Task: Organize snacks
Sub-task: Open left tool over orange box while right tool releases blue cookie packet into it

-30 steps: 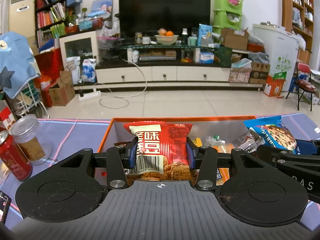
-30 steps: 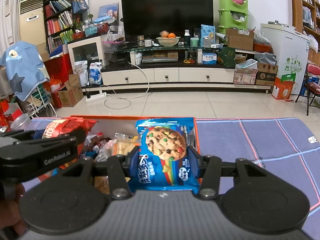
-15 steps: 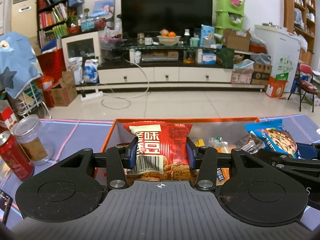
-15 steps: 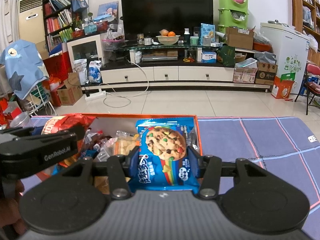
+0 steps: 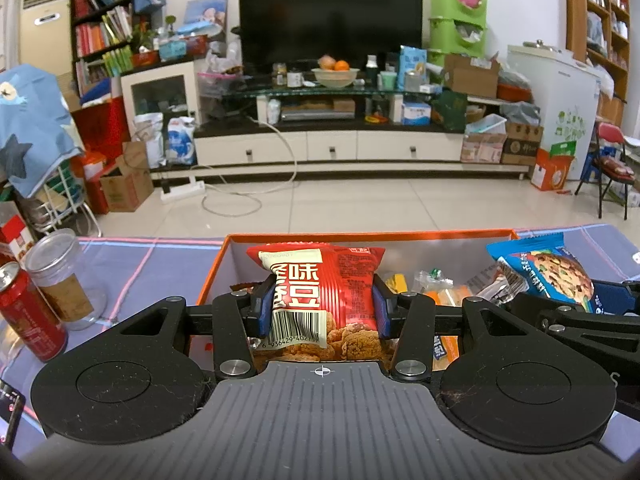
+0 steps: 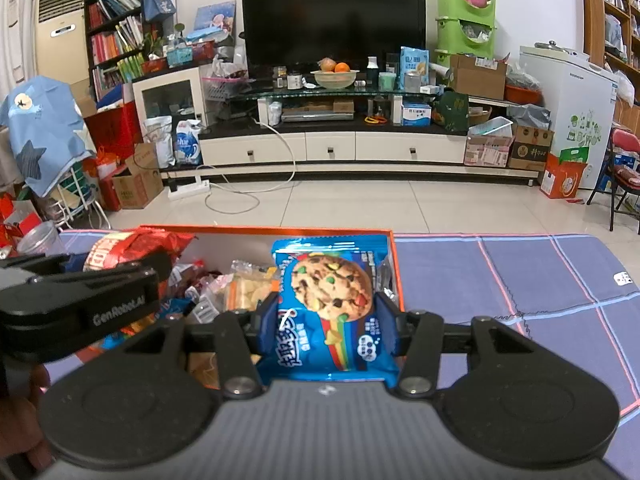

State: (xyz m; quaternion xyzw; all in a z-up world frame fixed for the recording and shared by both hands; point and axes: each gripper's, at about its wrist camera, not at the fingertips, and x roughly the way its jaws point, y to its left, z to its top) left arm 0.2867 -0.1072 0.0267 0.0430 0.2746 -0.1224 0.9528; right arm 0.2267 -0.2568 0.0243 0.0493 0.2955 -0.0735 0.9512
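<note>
Two handheld grippers hover side by side over an orange box (image 5: 218,276) of snacks on a bench covered with a blue checked cloth (image 6: 520,280). The left gripper (image 5: 322,310) has its fingers closed on a red bag (image 5: 320,280) of fried snacks, held above the box's left part. The bag stands upright, long axis vertical, top seal up, barcode low at the front. The right gripper (image 6: 326,326) has its fingers closed on a blue cookie pack (image 6: 328,300), held over the box's right end. It too stands upright, with the cookie picture above and the printed name below.

The box already holds a loose heap of small wrapped snacks (image 6: 240,288), so sorting seems well along. These two packs appear still to need placing. Whether they are going in or coming out cannot be told. No other loose snacks show on the cloth. A red can (image 5: 28,312) and a clear jar (image 5: 60,276) stand left of the box.
</note>
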